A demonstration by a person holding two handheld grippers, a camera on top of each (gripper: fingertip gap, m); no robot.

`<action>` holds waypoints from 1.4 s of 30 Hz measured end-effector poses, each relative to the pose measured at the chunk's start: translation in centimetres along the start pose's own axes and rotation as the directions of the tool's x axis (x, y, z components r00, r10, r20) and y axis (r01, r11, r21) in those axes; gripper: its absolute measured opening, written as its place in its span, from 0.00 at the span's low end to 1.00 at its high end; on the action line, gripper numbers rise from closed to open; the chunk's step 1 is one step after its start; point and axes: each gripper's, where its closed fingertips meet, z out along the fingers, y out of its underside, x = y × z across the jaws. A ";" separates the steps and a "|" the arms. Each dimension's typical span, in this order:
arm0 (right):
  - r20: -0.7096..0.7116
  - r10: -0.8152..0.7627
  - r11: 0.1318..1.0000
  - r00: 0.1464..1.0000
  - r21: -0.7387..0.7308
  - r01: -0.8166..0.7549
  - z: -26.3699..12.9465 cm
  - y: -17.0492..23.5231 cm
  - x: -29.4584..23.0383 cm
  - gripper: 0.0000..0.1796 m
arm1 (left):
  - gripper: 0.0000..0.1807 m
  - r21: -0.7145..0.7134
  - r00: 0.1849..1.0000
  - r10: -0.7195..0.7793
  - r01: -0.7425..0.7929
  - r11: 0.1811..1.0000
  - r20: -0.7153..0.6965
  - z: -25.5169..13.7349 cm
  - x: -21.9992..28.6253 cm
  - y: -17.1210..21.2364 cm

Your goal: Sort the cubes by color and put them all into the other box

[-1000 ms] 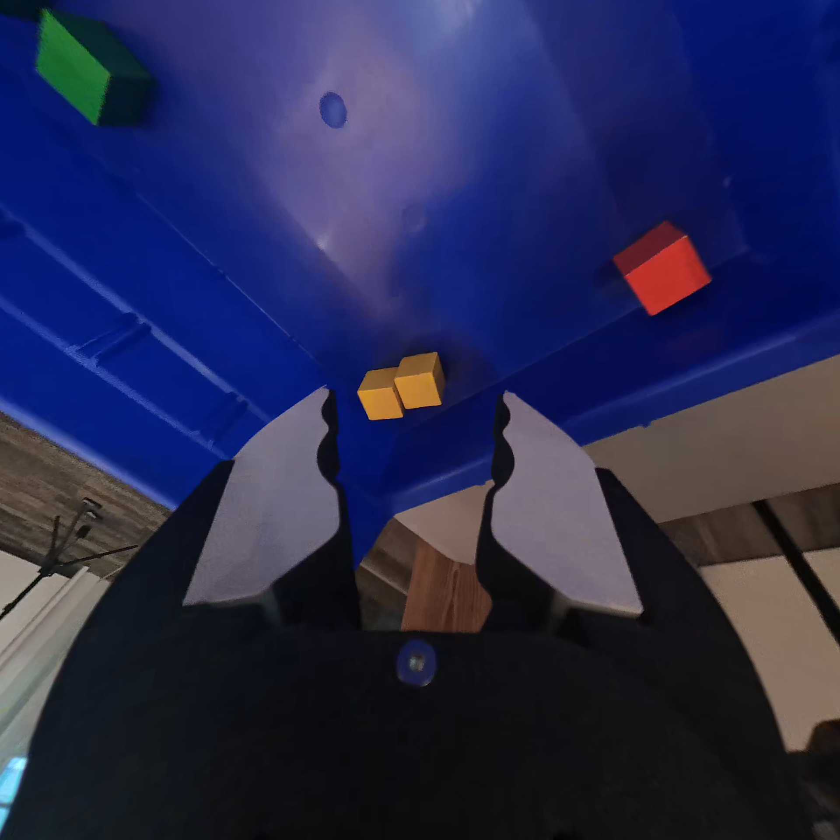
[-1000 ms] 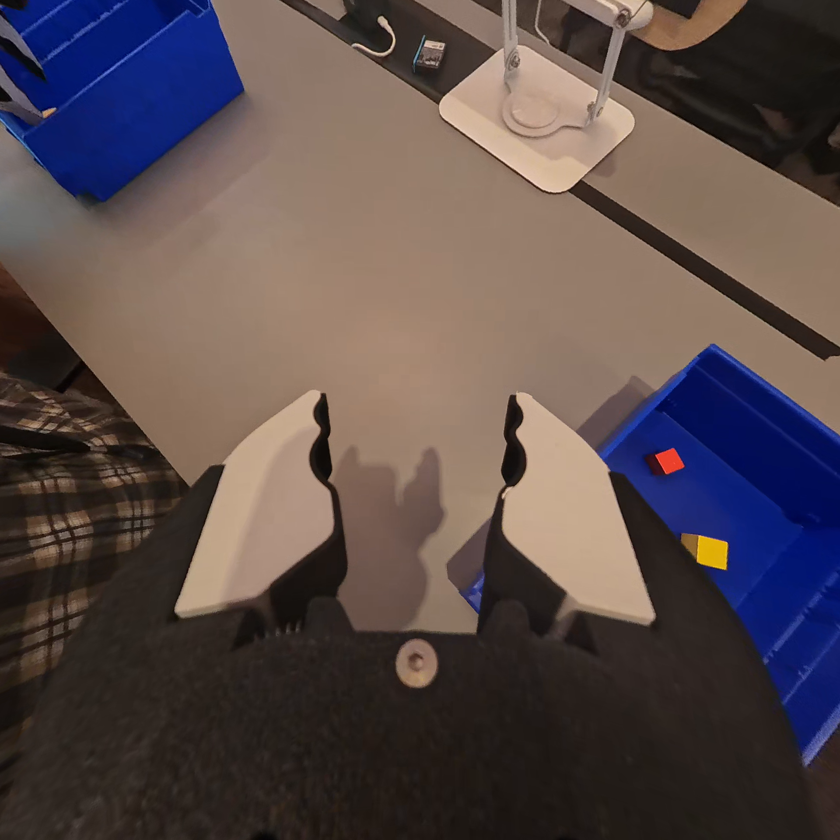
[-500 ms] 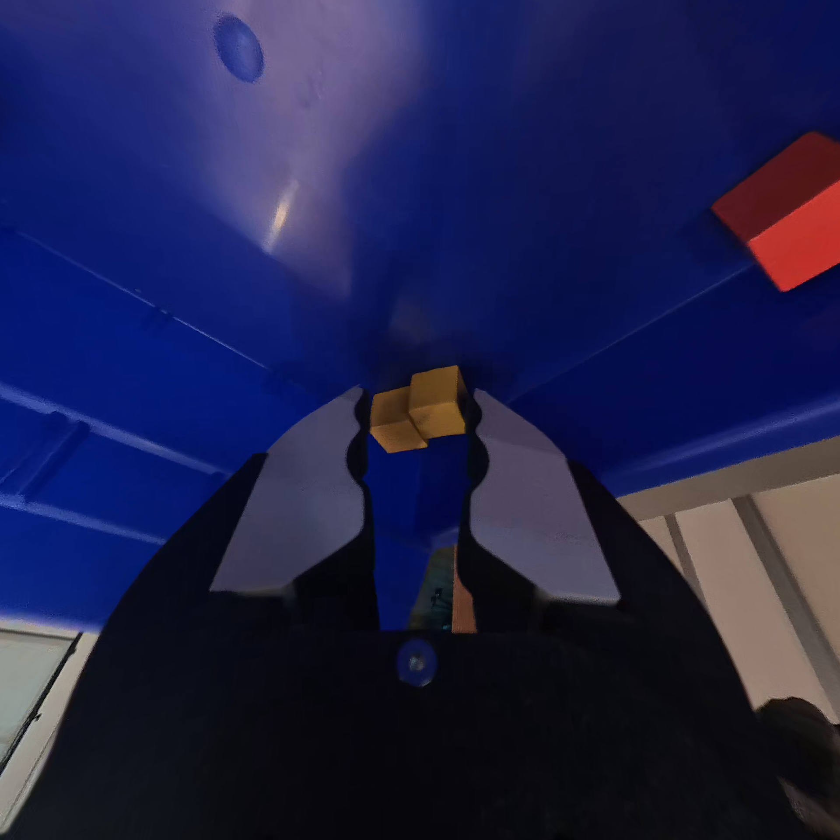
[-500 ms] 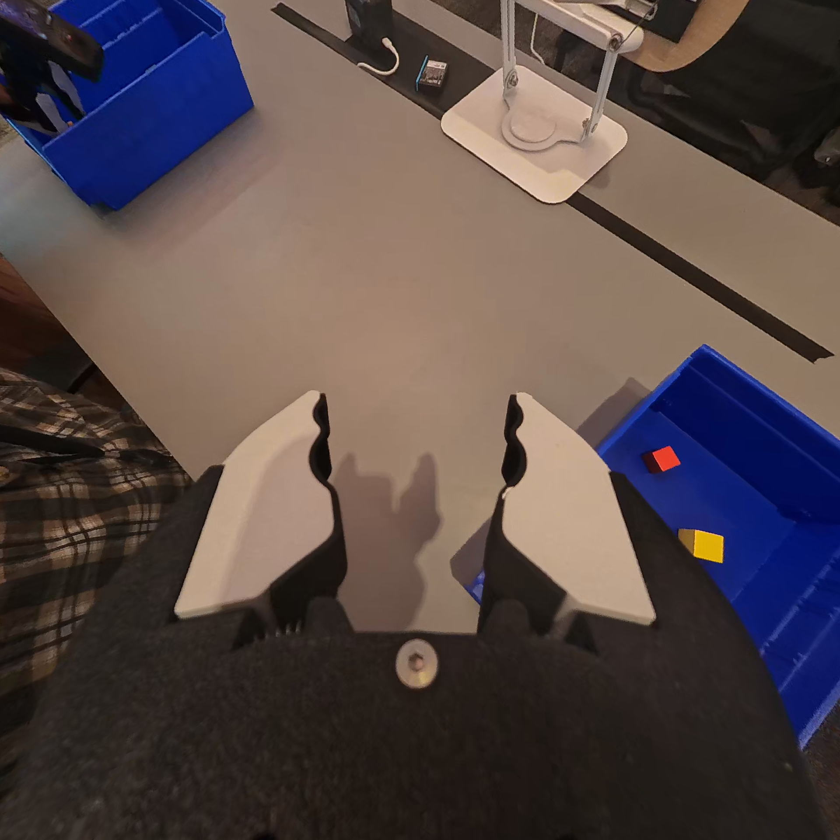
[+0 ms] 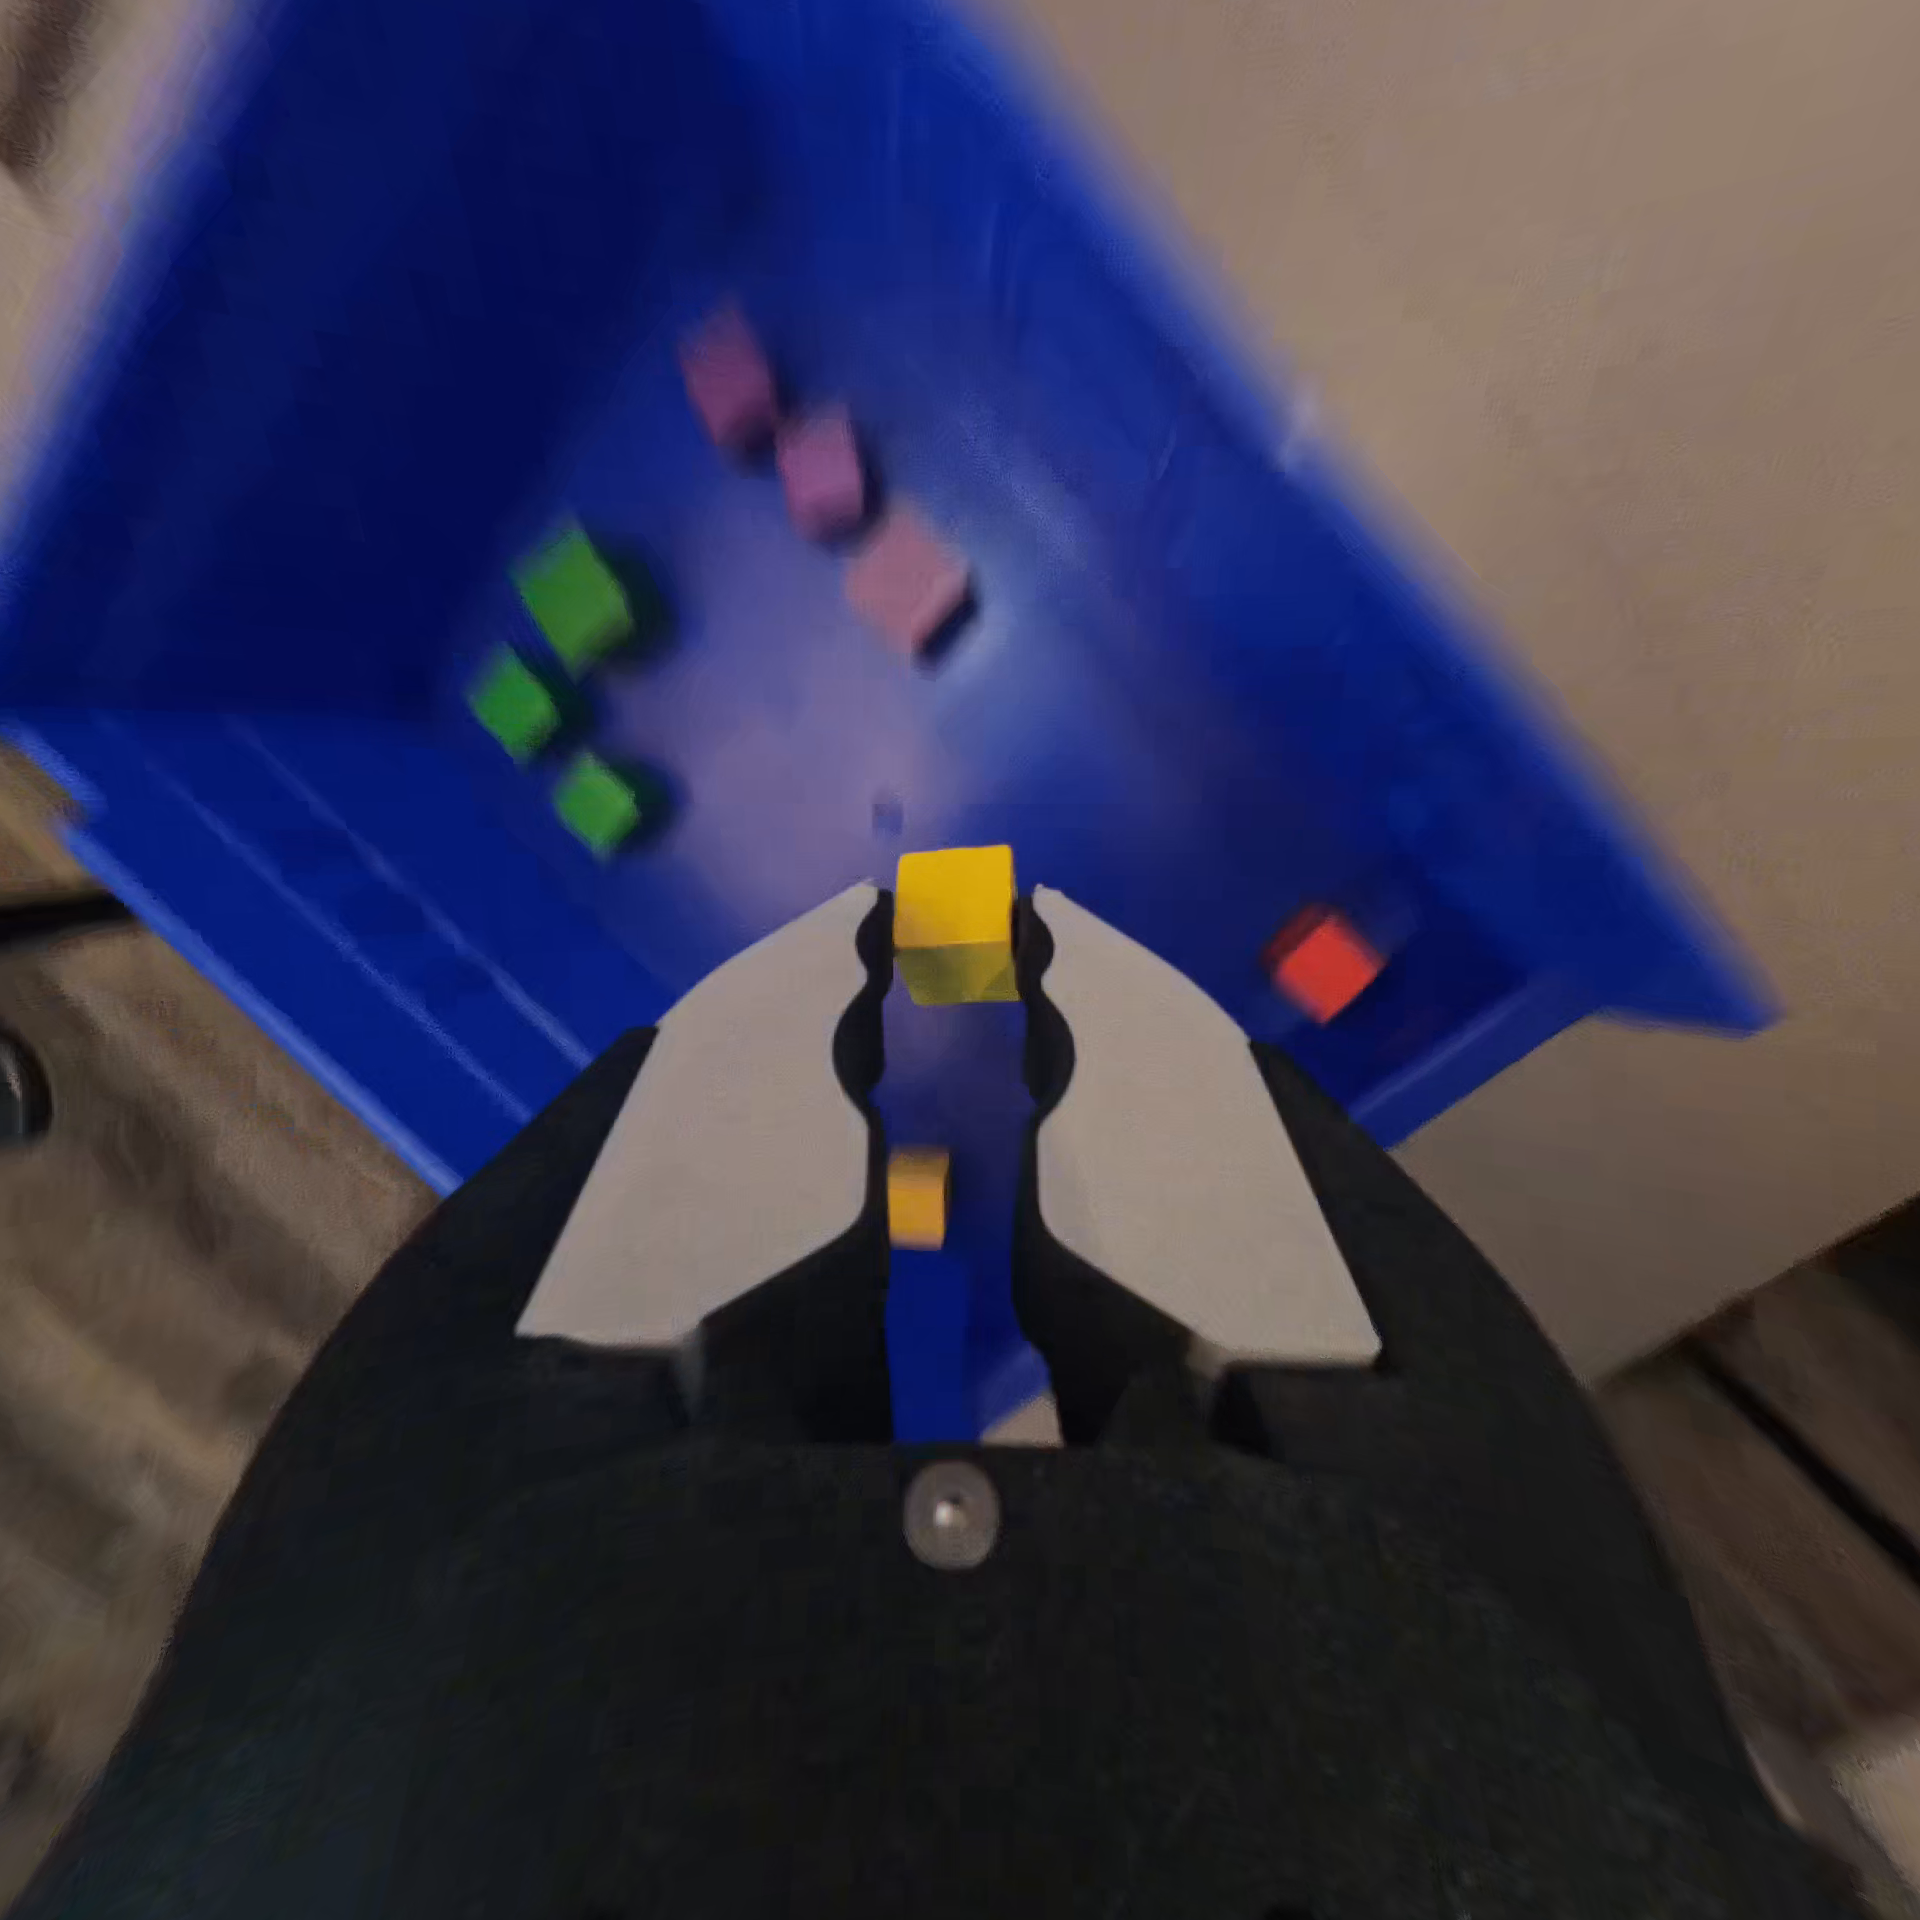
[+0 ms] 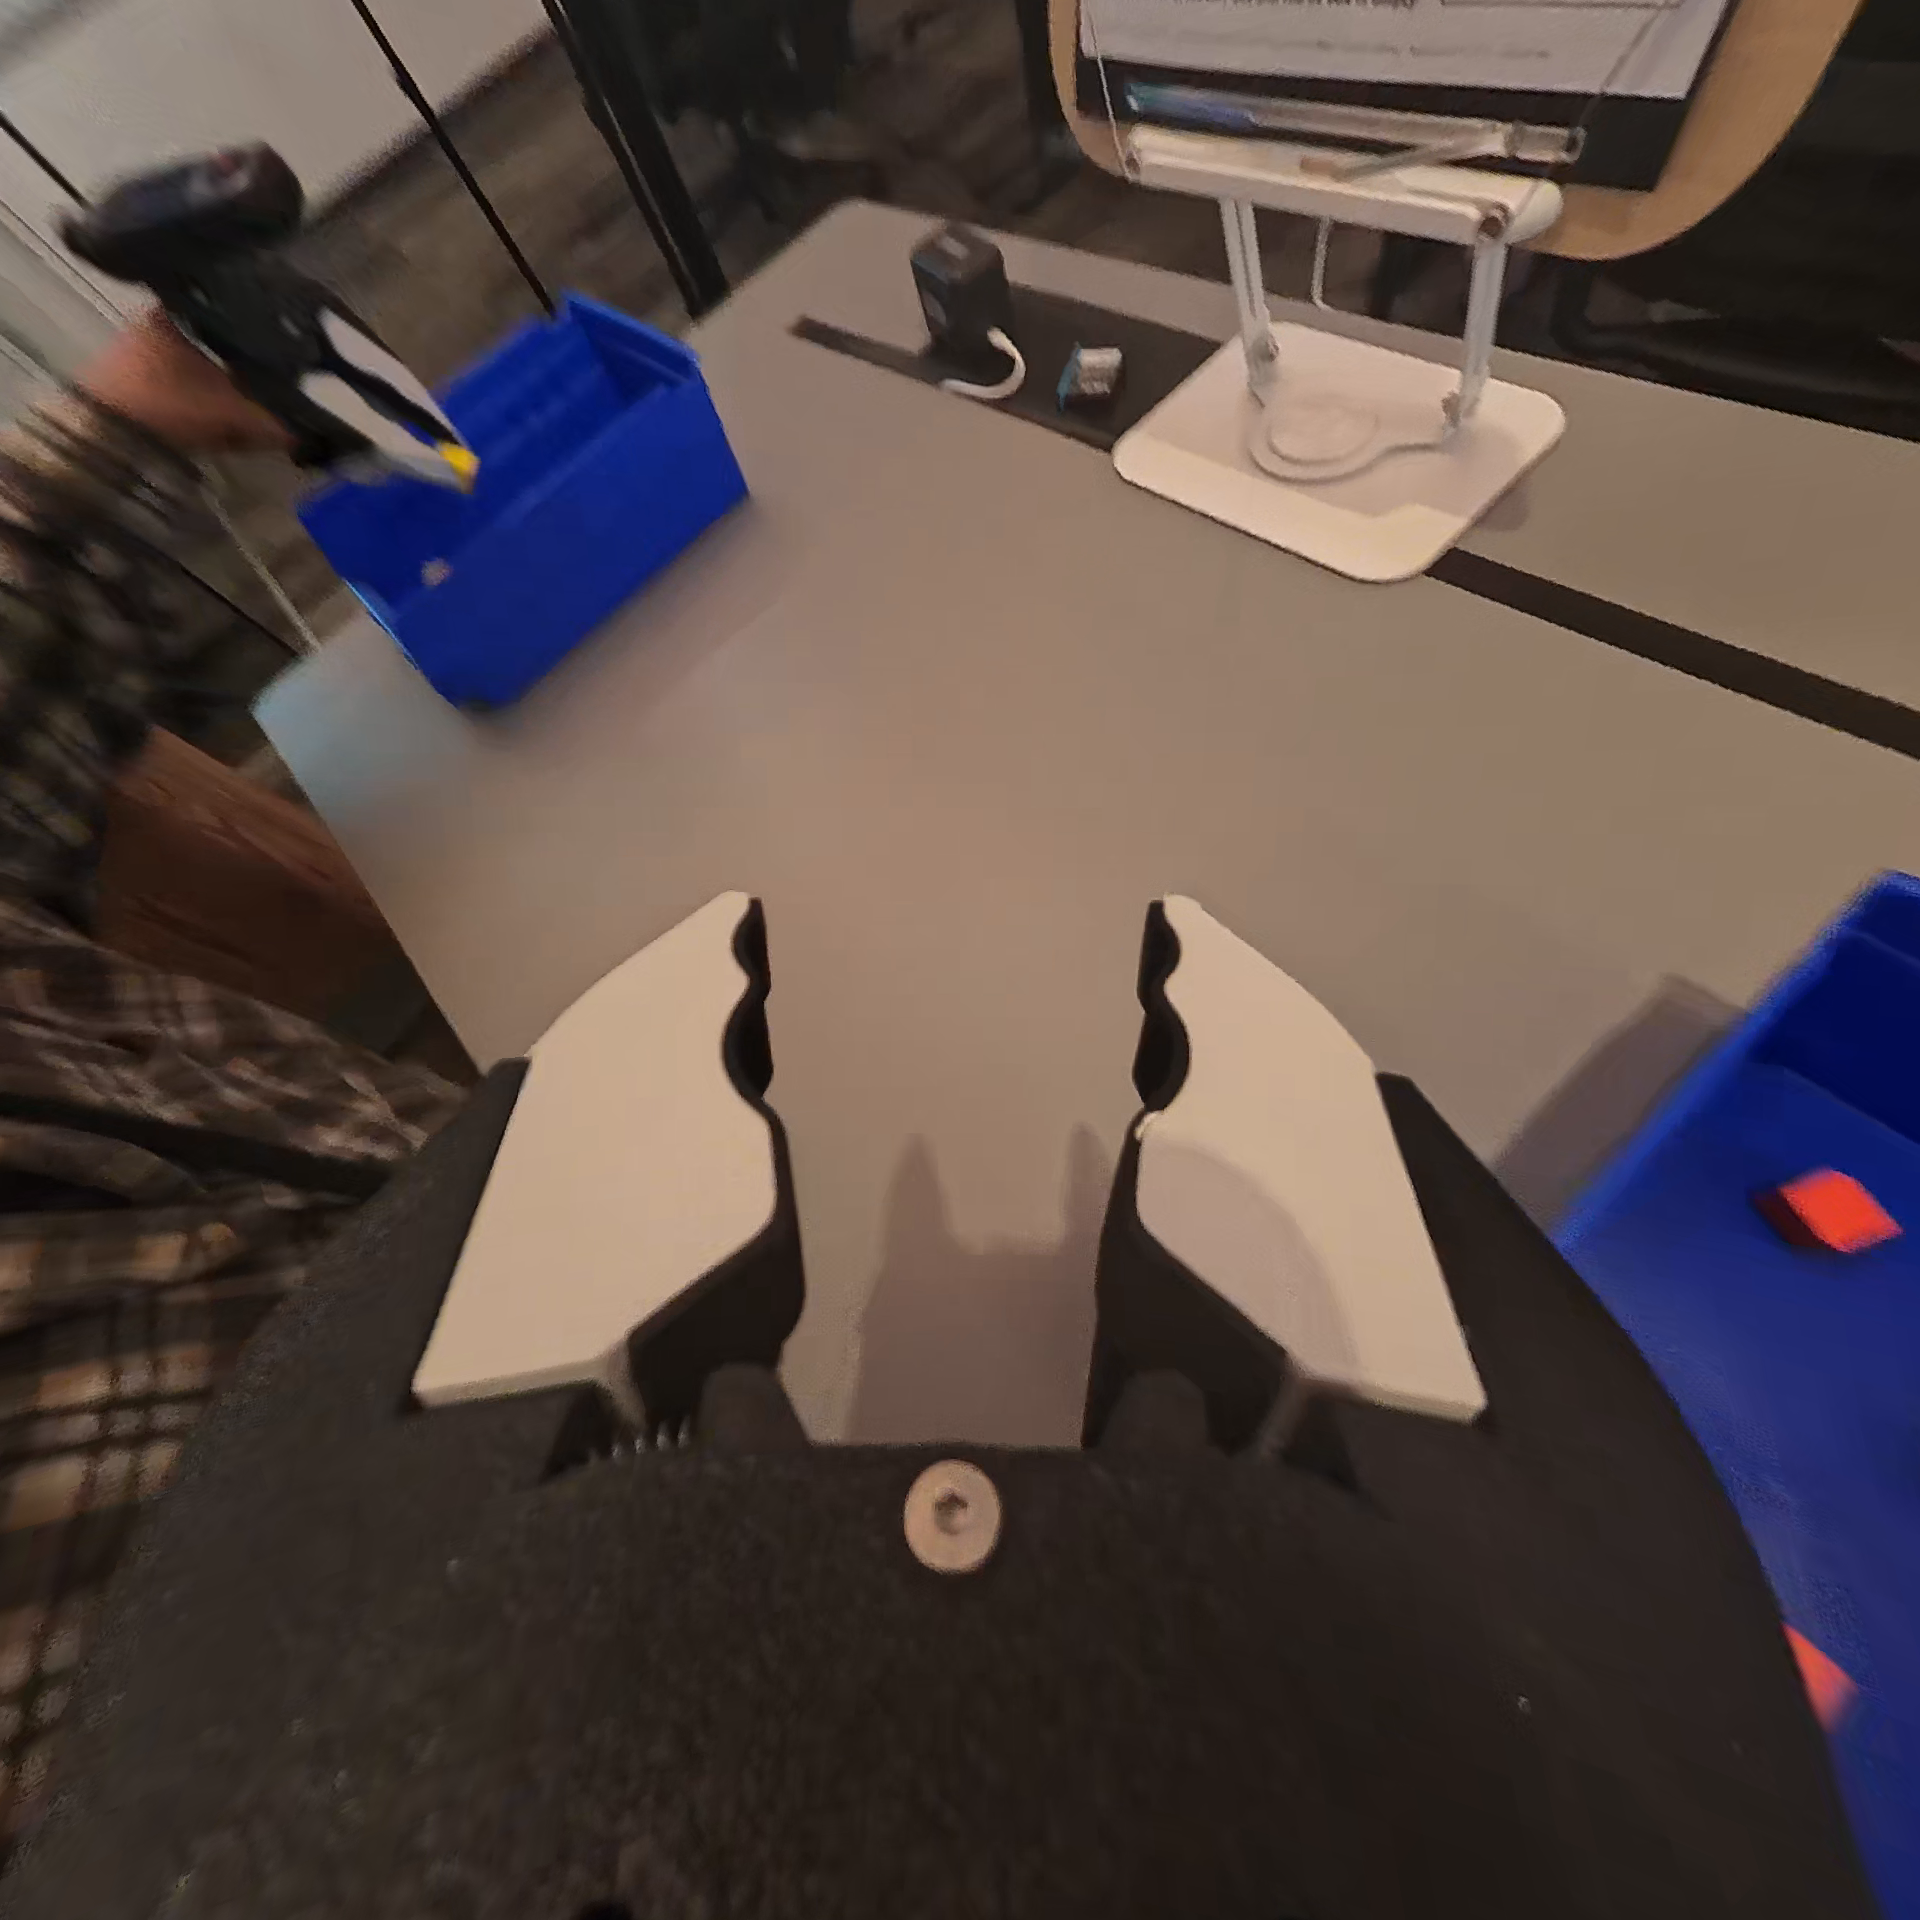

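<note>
My left gripper is shut on a yellow cube and holds it above a blue box. On the floor of that box lie a second yellow cube, three green cubes, three purple cubes and a red cube. My right gripper is open and empty over the grey table. To its right stands another blue box holding a red cube. The left gripper with its yellow cube also shows far left in the right wrist view, above the first box.
A white stand is at the back of the table, with a black tape strip and a small black device beside it. A person's plaid sleeve is at the left, by the table's edge.
The left gripper closed on one of the two yellow cubes and lifted it up away from the box floor. The right gripper stayed open and its view tilted upward.
</note>
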 end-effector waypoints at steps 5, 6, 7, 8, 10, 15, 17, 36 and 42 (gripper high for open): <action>0.319 0.225 0.952 0.920 0.129 -0.277 5.4 -3.2 -2.7 0.37 | 0.12 0.504 0.981 0.183 -0.190 0.842 0.064 -5.7 7.9 -15.0; 0.425 0.266 0.929 0.865 0.127 -0.348 6.7 -4.0 -3.9 0.37 | 0.12 0.580 0.969 0.233 -0.234 0.780 0.078 -6.7 10.5 -17.8; 0.534 0.300 0.904 0.790 0.104 -0.414 7.8 -4.7 -5.3 0.38 | 0.12 0.646 0.956 0.278 -0.268 0.715 0.089 -7.5 13.1 -20.3; 0.626 0.331 0.882 0.707 0.062 -0.468 8.9 -5.3 -6.8 0.38 | 0.12 0.704 0.943 0.318 -0.290 0.648 0.096 -8.3 15.8 -22.5; 0.747 0.383 0.849 0.544 -0.052 -0.526 10.9 -5.7 -9.6 0.38 | 0.12 0.784 0.913 0.395 -0.318 0.533 0.102 -8.9 20.8 -26.1; 0.784 0.479 0.821 0.395 -0.241 -0.517 14.2 -4.5 -13.1 0.36 | 0.12 0.852 0.831 0.549 -0.347 0.392 0.086 -7.6 29.6 -30.5; 0.766 0.498 0.824 0.407 -0.271 -0.498 14.6 -3.7 -13.3 0.33 | 0.12 0.860 0.808 0.583 -0.356 0.367 0.086 -7.0 31.4 -31.2; -0.222 0.372 0.903 0.901 -0.137 -0.406 1.4 5.3 17.0 0.12 | 0.43 0.821 0.859 0.493 -0.182 0.541 -0.135 -5.7 33.2 -29.1; -0.461 0.285 0.822 0.840 -0.334 -0.462 0.5 14.1 25.2 0.13 | 0.41 0.744 0.888 0.440 -0.204 0.637 -0.133 -4.4 31.3 -25.4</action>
